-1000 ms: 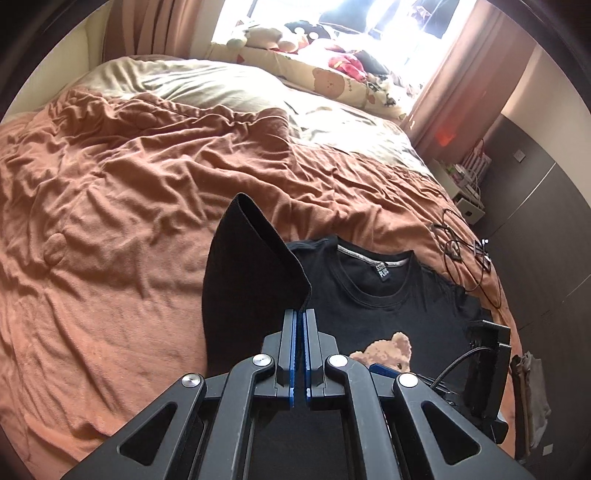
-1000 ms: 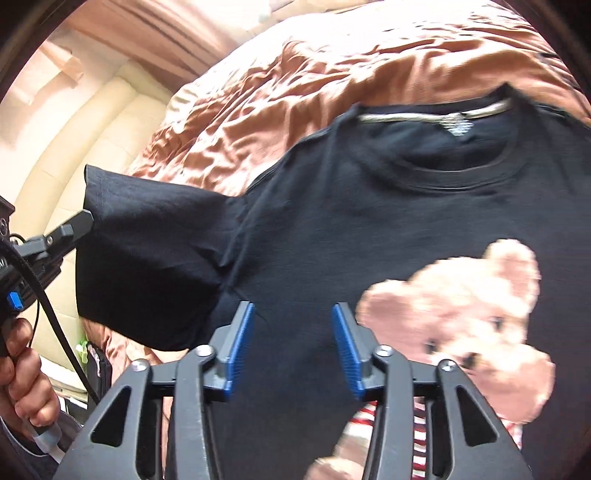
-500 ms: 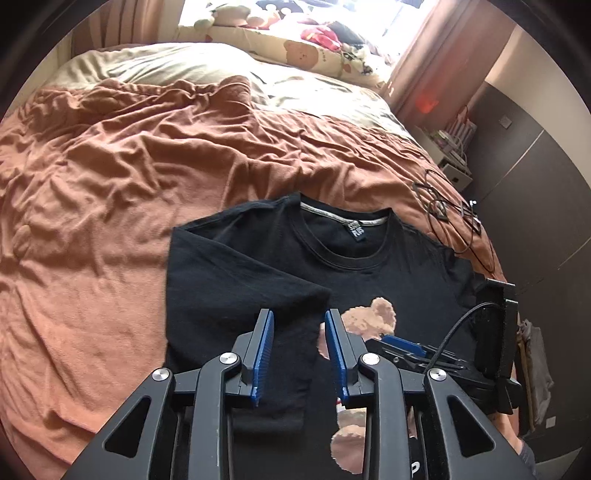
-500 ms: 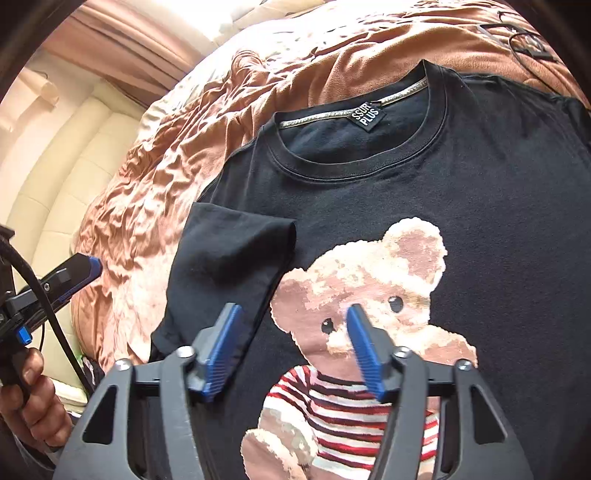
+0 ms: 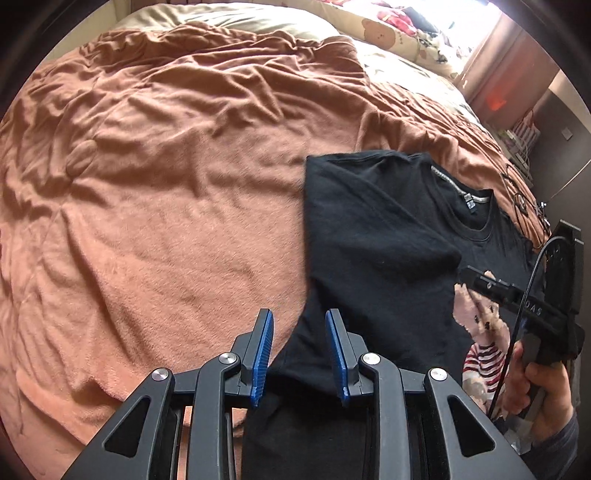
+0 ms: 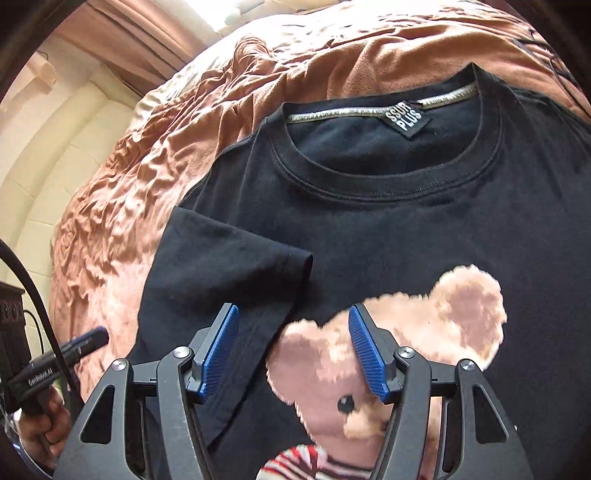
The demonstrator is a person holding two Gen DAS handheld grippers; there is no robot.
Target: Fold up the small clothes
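Note:
A black T-shirt (image 5: 369, 240) with a teddy bear print (image 6: 399, 332) lies face up on the bed. Its sleeve (image 6: 229, 266) is folded inward and rests flat on the chest. My left gripper (image 5: 299, 317) is open and hangs low over the shirt's left side edge; dark cloth shows between the blue pads, which do not press on it. My right gripper (image 6: 291, 314) stands open just above the bear's head and the sleeve hem, holding nothing. A hand (image 5: 535, 384) carrying the right gripper shows at the right of the left wrist view.
A wrinkled brown blanket (image 5: 166, 184) covers the bed to the left of and beyond the shirt. Printed pillows (image 5: 388, 29) lie at the far end. Black wire loops (image 5: 517, 199) sit by the right edge, beside a dark cabinet (image 5: 569, 147). A cream padded headboard (image 6: 55, 166) stands on the left.
My left gripper let go of the raised sleeve, which now lies folded on the chest, then opened and sank toward the shirt's left edge. My right gripper opened wider.

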